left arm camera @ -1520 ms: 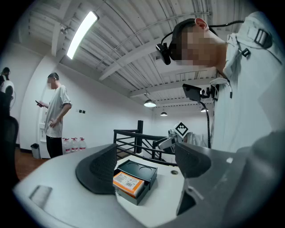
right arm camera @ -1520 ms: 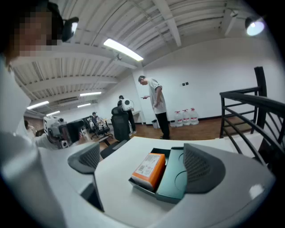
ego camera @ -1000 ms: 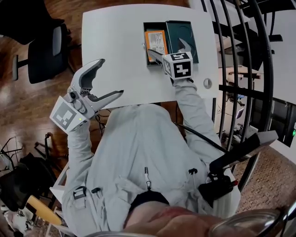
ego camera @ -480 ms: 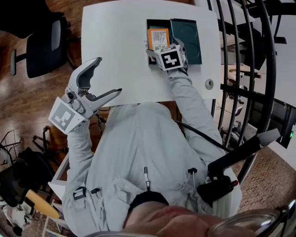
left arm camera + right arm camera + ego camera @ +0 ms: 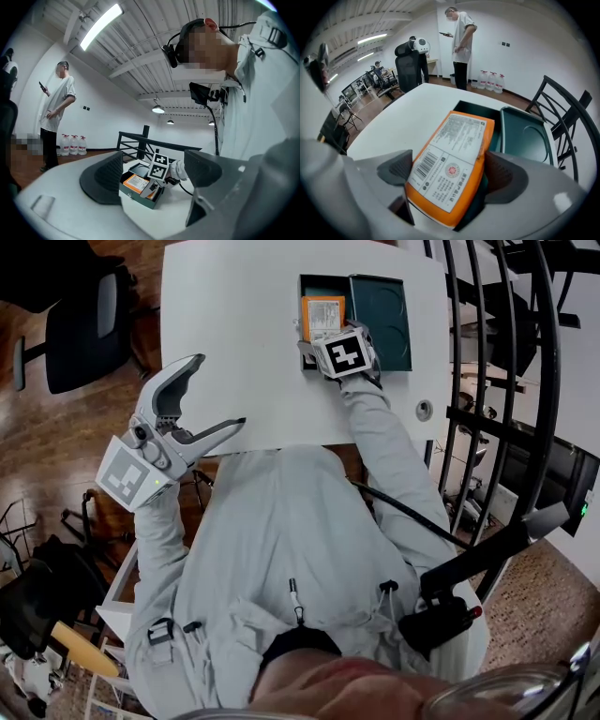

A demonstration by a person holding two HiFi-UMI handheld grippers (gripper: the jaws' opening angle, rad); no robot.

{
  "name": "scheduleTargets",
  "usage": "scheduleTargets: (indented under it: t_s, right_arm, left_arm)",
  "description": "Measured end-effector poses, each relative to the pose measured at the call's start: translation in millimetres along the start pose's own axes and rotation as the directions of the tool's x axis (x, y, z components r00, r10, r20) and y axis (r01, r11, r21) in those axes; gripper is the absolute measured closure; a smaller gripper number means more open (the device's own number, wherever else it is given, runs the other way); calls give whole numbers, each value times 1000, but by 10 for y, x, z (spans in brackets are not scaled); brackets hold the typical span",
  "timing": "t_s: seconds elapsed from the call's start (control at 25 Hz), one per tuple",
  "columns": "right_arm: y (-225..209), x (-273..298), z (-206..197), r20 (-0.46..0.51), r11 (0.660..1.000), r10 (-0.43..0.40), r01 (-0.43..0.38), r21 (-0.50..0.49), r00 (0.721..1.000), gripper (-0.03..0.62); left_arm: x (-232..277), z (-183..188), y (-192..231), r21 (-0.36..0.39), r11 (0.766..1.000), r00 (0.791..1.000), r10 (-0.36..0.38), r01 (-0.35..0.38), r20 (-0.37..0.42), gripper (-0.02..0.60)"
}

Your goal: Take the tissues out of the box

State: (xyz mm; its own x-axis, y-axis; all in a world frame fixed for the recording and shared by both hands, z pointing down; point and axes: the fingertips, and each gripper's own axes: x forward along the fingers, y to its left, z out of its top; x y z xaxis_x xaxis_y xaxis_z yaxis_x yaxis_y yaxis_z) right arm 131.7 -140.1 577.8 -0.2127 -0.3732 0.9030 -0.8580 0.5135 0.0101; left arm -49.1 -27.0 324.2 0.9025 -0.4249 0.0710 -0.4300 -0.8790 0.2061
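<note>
Right tongs were closing across the near end of the orange tissue pack, which pointed straight ahead in the green box; left tongs gaped empty, well apart.

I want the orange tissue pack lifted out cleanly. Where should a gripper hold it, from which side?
Grip the orange tissue pack at its near end, across the long edges, from above: it lies label up in the box. The right gripper is closing its jaws there.
</note>
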Motion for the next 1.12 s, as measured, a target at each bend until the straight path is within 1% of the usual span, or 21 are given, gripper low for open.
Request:
scheduleTargets:
  t_s: [0.12, 0.2, 0.24, 0.44, 0.52, 0.64, 0.76, 0.84, 0.92, 1.04, 1.12]
  right_arm:
    - [-10, -40, 11, 12, 1000, 4, -4, 8, 1000, 126]
    - [-26, -63, 23, 25, 1000, -4, 4, 2, 1000, 175]
    - [-33, -73, 27, 31, 1000, -6, 6, -2, 999, 187]
    - [-115, -128, 37, 51, 999, -38, 39, -29, 998, 210]
    - [-160, -175, 59, 68, 999, -39, 40, -23, 997, 217]
    - [-228, -389, 167, 132, 999, -37, 39, -13, 991, 224]
    - [-198, -871, 461, 246, 999, -11, 23, -45, 969, 224]
    - [-86, -1209, 722, 322, 996, 24, 5, -90, 946, 224]
    - [40, -1451, 954, 377, 991, 61, -10, -135, 924, 224]
    - [217, -1597, 1200, 415, 982, 126, -53, -182, 901, 224]
    - [380, -1561, 1296, 413, 975, 168, -90, -202, 895, 224]
  left_arm:
    - [2, 13, 6, -2, 1000, 1000, 5, -5, 7, 160]
    - [9, 19, 4, 0, 1000, 1000, 5, -5, 10, 160]
    - [10, 19, 4, 0, 1000, 1000, 5, -5, 11, 160]
    - [7, 31, 4, 1, 1000, 1000, 11, -11, 16, 160]
    - [4, 46, 4, 1, 1000, 1000, 17, -17, 21, 160]
    - [3, 61, -4, 5, 1000, 999, 22, -23, 28, 160]
    - [-6, 69, -10, 9, 1000, 999, 26, -26, 29, 160]
    - [-20, 77, -11, 16, 999, 999, 32, -32, 31, 160]
    - [-17, 106, -14, 24, 999, 998, 34, -35, 45, 160]
    - [13, 169, -19, 33, 999, 998, 34, -36, 62, 160]
    - [-26, 184, -22, 36, 998, 997, 47, -49, 57, 160]
